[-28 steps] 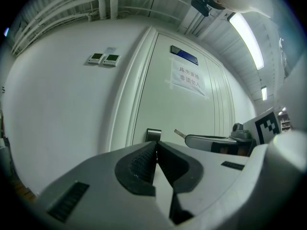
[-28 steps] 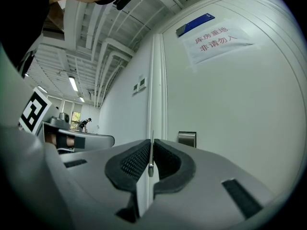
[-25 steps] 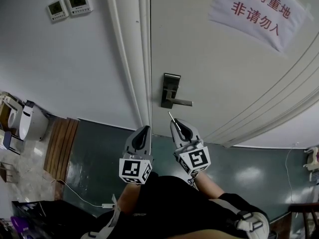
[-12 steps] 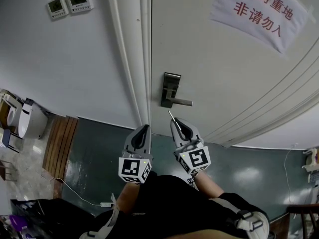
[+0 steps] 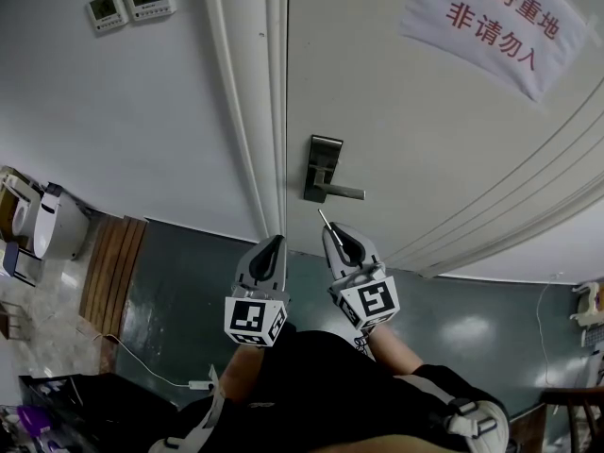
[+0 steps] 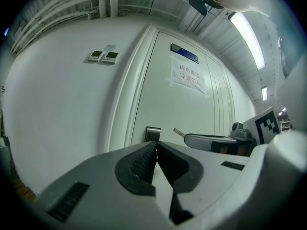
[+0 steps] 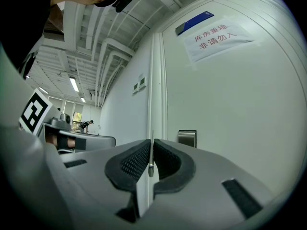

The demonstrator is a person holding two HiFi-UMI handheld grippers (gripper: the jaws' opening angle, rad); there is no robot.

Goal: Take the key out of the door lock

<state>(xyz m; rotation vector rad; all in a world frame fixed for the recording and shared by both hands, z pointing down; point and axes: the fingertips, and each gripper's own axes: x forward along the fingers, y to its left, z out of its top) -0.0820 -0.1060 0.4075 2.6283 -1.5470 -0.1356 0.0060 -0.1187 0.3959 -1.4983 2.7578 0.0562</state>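
The metal lock plate (image 5: pixel 323 165) with its lever handle (image 5: pixel 344 193) sits on the white door (image 5: pixel 425 130). My right gripper (image 5: pixel 330 231) is a little short of the lock, shut on a thin silver key (image 5: pixel 324 220) that pokes out past its tips. The key (image 7: pixel 151 150) shows edge-on between the pads in the right gripper view, with the lock plate (image 7: pixel 187 138) just right of it and apart from it. My left gripper (image 5: pixel 276 243) hangs beside the right one, shut and empty. From the left gripper view, the key (image 6: pixel 178 132) points toward the lock plate (image 6: pixel 153 133).
A paper sign (image 5: pixel 491 22) with red print hangs on the upper door. The door frame (image 5: pixel 260 102) runs left of the lock. Two wall controllers (image 5: pixel 127 3) sit on the wall. A wooden bench (image 5: pixel 109 276) and a cable (image 5: pixel 156 371) are on the dark floor at left.
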